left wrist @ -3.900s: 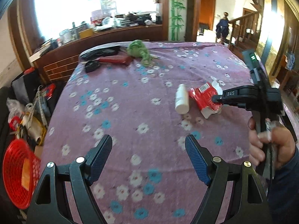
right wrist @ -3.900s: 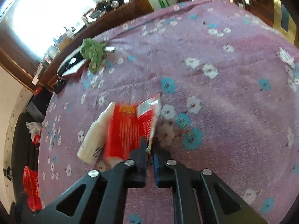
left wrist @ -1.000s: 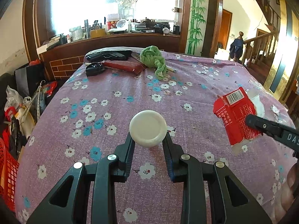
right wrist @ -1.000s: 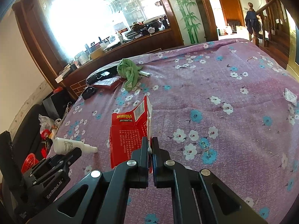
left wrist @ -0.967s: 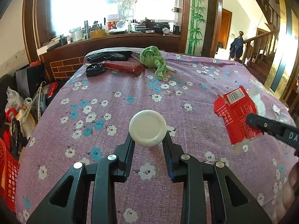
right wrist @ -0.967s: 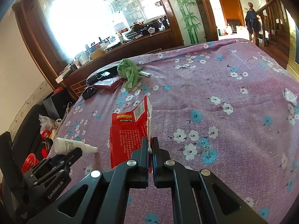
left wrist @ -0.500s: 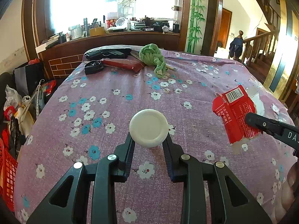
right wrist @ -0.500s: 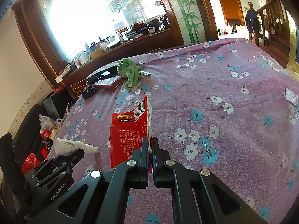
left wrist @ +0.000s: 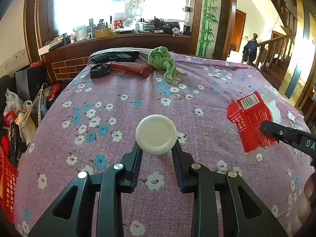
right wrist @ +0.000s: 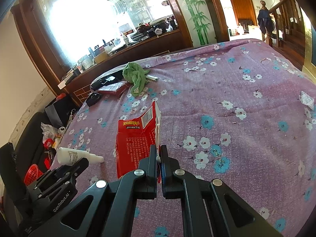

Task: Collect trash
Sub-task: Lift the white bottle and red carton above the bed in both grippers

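Observation:
My left gripper is shut on a small white plastic bottle, held above the flowered purple tablecloth with its round base facing the camera. The right wrist view shows that same white bottle lying sideways in the left gripper at the lower left. My right gripper is shut on the edge of a torn red carton, lifted off the cloth. From the left wrist view the red carton hangs at the right, pinched by the right gripper.
At the far end of the table lie a green cloth, a dark red case and black items. A red basket and clutter sit on the floor at the left. Small paper scraps lie near the table's right edge.
In the last second nothing has visibly moved. About four seconds ago the left gripper was open and empty, with the bottle and carton still on the table.

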### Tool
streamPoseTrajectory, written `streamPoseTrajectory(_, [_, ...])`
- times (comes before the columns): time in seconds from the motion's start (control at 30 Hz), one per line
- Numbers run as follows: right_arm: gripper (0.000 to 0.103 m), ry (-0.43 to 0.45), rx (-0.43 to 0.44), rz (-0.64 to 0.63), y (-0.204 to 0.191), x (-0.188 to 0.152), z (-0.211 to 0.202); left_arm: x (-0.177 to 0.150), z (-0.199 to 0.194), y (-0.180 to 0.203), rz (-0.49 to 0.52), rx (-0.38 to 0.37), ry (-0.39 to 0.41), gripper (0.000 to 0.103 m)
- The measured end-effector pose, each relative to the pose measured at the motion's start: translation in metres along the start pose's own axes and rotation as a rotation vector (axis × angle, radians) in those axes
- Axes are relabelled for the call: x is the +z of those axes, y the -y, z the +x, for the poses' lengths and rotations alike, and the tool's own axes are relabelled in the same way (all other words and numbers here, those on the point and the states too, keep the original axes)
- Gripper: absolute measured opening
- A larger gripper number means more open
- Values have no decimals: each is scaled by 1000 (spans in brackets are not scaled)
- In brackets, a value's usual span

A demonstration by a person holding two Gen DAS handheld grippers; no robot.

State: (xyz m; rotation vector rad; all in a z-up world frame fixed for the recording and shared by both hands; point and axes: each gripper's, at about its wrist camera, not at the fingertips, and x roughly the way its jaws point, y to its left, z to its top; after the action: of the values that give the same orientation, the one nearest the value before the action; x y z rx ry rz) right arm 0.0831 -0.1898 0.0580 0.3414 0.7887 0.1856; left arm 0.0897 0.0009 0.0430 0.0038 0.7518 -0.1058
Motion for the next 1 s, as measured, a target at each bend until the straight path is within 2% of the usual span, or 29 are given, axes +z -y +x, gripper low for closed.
streamPoseTrajectory(0.43, [4,-15,-12,61,5,-3,-1,2,5,-1,-33,-11,3,29])
streamPoseTrajectory(0.67, [4,-2,-53,64,10,-3,-2,5,4,-2,-46,35,-3,28])
streamPoseTrajectory(1.0, [4,64,-109,59,14,1,-15,-9,-48,-10,-70,7,18,29])
